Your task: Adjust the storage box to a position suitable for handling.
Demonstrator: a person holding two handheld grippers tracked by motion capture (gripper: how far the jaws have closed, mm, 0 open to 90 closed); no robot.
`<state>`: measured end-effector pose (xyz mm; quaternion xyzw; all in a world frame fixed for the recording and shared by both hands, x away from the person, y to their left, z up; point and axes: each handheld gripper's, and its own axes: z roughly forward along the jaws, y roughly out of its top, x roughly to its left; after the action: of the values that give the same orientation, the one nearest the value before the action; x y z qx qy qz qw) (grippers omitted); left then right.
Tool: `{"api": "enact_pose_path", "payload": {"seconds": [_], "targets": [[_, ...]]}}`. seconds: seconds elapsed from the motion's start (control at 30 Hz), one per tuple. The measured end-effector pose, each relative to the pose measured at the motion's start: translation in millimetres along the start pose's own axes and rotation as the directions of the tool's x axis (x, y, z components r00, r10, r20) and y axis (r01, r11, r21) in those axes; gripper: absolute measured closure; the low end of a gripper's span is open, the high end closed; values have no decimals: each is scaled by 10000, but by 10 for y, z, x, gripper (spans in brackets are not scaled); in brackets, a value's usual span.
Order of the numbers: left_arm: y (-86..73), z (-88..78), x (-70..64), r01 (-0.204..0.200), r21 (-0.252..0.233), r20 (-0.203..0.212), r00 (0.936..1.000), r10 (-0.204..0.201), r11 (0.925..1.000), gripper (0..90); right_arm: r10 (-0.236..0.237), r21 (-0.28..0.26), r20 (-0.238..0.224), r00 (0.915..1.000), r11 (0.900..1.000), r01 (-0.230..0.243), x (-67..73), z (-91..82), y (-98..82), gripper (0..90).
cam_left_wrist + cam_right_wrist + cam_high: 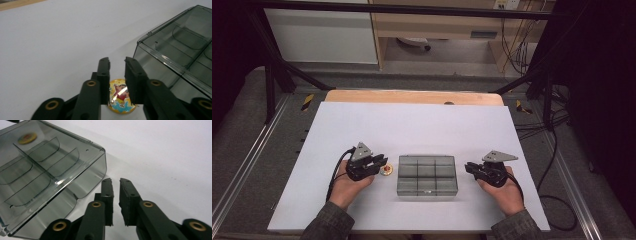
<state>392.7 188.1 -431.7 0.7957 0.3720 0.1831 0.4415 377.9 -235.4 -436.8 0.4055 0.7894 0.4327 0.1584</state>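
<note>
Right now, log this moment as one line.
left hand-held gripper: open above cartoon badge | right hand-held gripper: open, empty | smoked divider box: between them

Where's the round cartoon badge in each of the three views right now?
High view: the badge lies on the white table, between the left claw and the smoky divided box.
Left gripper view: bottom centre, on the table behind the claw's slightly parted jaws.
Right gripper view: top left, seen through the box.
Shared landmark: the box.
</note>
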Motion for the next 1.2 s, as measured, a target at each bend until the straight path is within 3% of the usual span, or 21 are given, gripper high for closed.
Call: {"api": "enact_pose_path", "payload": {"seconds": [0.03,0.23,0.27,0.4,0.53,0.67,0.8,1.2], "targets": [[-9,-28,7,84,-30,-41,10000,-84,10000,730,0,0,0,10000,10000,0,0,0,0,790],[-43,-175,36,517,-304,-236,9983,-525,9982,445,655,-436,871,9940,9971,-619,-34,-40,58,428],[-46,-199,34,564,-411,-267,9980,-575,9976,445,655,-436,871,9940,9971,-619,-34,-40,58,428],[-79,-275,20,737,-758,-344,9965,-765,9944,271,880,-758,1235,9884,9940,-790,-28,-68,101,234],[-100,-336,-7,712,-1010,-309,9967,-747,9923,147,952,-1085,1383,9858,9908,-805,-4,-85,153,99],[-112,-380,-48,806,-1170,-154,9964,-830,9898,110,900,-1432,1451,9853,9873,-690,32,-129,206,50],[-125,-398,-103,1041,-1116,11,9945,-1046,9883,85,766,-1724,1229,9895,9835,-547,67,-178,240,37],[-156,-429,-241,1108,-963,282,9937,-1086,9892,78,262,-2280,546,9982,9736,-131,315,-242,364,31]]}}
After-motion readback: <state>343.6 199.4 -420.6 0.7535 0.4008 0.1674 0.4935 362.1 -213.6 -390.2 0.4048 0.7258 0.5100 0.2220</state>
